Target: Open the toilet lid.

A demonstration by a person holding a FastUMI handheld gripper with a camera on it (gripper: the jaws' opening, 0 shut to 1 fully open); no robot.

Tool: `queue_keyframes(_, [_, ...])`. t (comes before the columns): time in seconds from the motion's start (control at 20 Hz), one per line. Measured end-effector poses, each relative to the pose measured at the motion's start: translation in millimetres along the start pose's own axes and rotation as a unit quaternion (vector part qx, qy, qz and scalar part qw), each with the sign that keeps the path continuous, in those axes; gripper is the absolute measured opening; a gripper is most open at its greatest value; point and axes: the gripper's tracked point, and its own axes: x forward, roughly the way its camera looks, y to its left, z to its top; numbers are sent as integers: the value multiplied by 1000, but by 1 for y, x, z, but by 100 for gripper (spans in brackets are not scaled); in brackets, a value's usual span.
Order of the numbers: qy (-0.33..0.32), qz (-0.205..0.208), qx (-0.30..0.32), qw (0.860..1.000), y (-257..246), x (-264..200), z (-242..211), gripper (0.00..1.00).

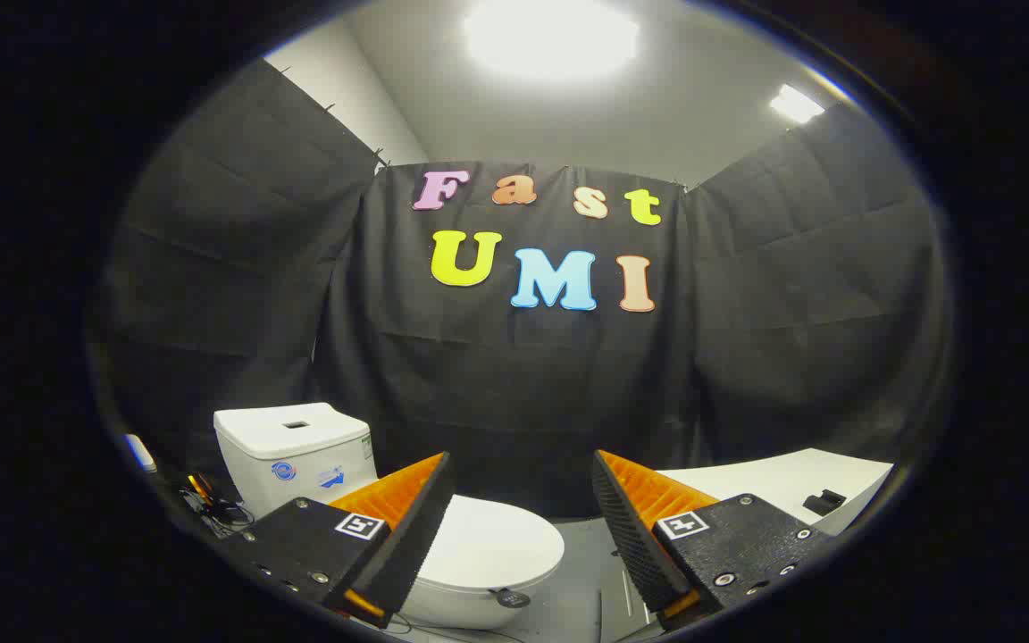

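Flanking the white ceramic toilet (443, 527) are a tangle of dark cables (211, 509) beside its tank and a white counter (791, 482) opposite. The gripper (522, 473) fingers spread wide, touching nothing; the closed smooth white toilet lid (492, 545) lies just ahead, partly behind one finger.

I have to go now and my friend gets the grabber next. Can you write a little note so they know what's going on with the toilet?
Gripper: open, fingers wide apart, holding nothing, up in the air short of the toilet.
Toilet: white, just ahead, behind the left-hand finger. Its lid lies flat and shut. The tank stands behind it.
A white counter sits off beyond the other finger.
Done: nothing yet.
Left: reach the lid's front edge, lift it, and tip it back toward the tank.
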Motion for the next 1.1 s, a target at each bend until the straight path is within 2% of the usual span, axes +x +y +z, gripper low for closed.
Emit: queue_keyframes(1.1, [-19, -5, 18, 1000, -3, 0, 2, 95])
